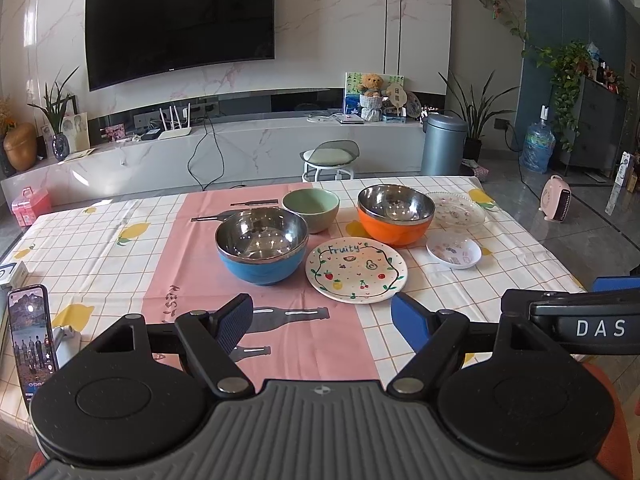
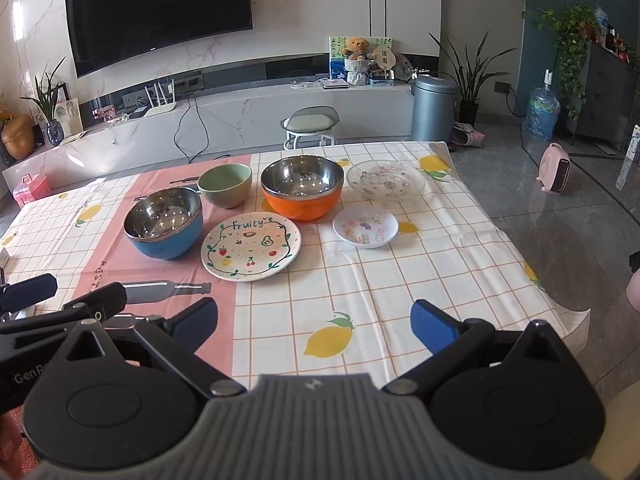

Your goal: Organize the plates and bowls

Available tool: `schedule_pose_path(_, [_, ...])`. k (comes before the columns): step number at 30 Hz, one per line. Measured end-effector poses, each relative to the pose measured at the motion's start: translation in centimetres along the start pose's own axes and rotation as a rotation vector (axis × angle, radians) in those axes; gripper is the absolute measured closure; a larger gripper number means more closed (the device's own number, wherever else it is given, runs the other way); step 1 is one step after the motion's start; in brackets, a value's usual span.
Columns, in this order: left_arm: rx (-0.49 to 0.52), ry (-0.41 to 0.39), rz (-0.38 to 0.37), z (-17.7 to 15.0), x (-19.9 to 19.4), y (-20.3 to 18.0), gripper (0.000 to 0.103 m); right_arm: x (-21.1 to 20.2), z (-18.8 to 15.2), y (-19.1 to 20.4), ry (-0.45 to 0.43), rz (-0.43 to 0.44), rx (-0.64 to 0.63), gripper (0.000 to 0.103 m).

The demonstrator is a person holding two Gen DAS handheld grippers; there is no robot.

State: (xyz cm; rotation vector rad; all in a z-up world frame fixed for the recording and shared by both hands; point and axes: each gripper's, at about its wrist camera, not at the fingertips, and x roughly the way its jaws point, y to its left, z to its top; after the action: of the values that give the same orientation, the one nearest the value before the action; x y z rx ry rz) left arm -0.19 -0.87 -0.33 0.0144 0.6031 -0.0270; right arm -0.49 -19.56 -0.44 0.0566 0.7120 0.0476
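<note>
Left wrist view is showing the left hand-held gripper (image 1: pixel 322 322) hovering released over the near edge of the counter (image 1: pixel 100 248), its blue pads spread wide and grasping nothing; the right hand-held gripper (image 2: pixel 314 326), in its own view, is likewise hanging wide apart and empty over the lemon-print cloth. Taking the Fruity plate (image 1: pixel 356 269) as the landmark, it is lying just beyond the left hand-held gripper, nearest of all the dishes. The blue bowl (image 1: pixel 262 250) is sitting just to its left, almost touching its rim. The green bowl (image 1: pixel 311 209) is standing behind the plate, between the two steel-lined bowls. The orange bowl (image 1: pixel 396 214) is sitting behind the plate and to its right. The small white dish (image 1: pixel 454 252) is lying to the plate's right, apart from it, and the clear glass plate (image 1: pixel 460 209) is resting farther back on that side, behind the small dish and just beside the orange bowl. A phone (image 1: pixel 30 340) is standing propped well to the plate's left at the counter's near edge. Judging from this layout, the organizing is not yet showing any progress: every bowl is sitting singly, no plate is lying on another, and all the nesting of three bowls and stacking of three plates is looking like work remaining.
</note>
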Motion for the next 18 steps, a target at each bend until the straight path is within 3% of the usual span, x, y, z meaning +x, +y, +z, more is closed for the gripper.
schedule_pose_path(18, [-0.003, -0.003, -0.001, 0.11, -0.28, -0.39, 0.011, -0.02, 0.13, 0.13, -0.002, -0.001, -0.004, 0.002])
